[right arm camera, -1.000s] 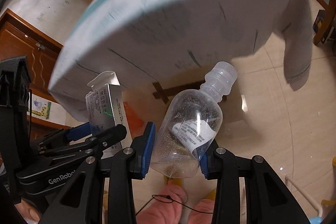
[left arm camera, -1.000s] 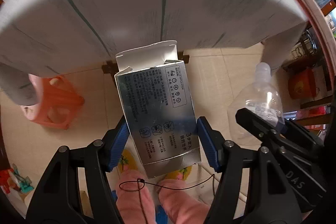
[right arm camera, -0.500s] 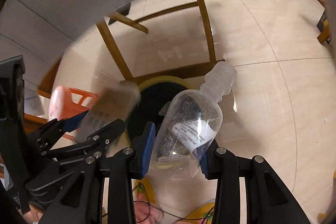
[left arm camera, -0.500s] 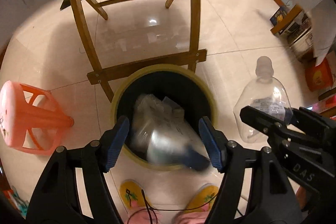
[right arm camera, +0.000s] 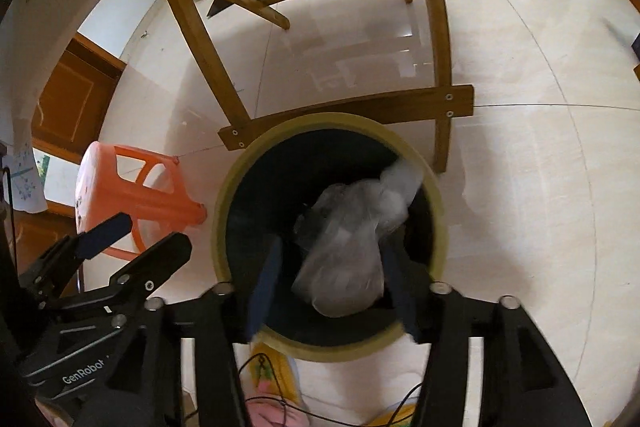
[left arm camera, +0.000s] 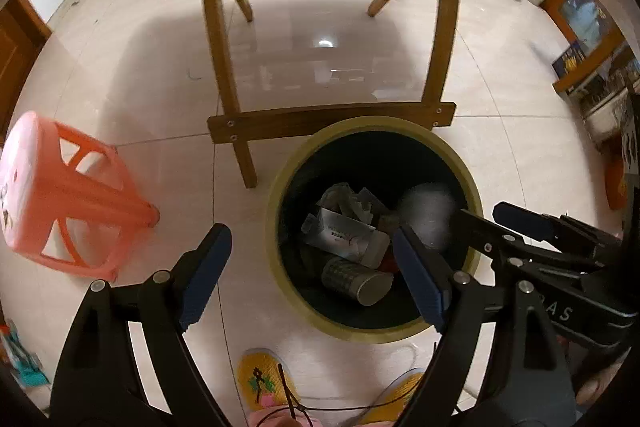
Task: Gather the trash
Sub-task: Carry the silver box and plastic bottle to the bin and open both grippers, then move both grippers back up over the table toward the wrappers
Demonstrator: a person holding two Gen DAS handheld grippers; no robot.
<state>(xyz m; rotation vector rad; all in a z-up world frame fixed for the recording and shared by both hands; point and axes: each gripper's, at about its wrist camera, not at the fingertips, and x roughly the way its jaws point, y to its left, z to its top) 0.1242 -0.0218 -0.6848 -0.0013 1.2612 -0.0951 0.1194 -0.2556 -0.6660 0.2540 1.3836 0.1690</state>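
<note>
Clear plastic bottle (right arm camera: 352, 247), blurred, above bin (right arm camera: 224, 211)

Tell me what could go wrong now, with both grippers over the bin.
1. The bottle, blurred between the opening right gripper fingers, may hit the bin rim and bounce out.
2. The box and cup already lie inside; the bottle could land on them and roll.
3. The left gripper, opening and empty, sits near the right one; they may collide.

The left gripper (left arm camera: 310, 273), jaws opening with nothing between them, hangs over a yellow-rimmed trash bin (left arm camera: 280, 187) holding a silver carton (left arm camera: 344, 237), a paper cup (left arm camera: 356, 281) and a blurred clear bottle (left arm camera: 428, 215), beside an orange plastic stool (left arm camera: 60, 195).
</note>
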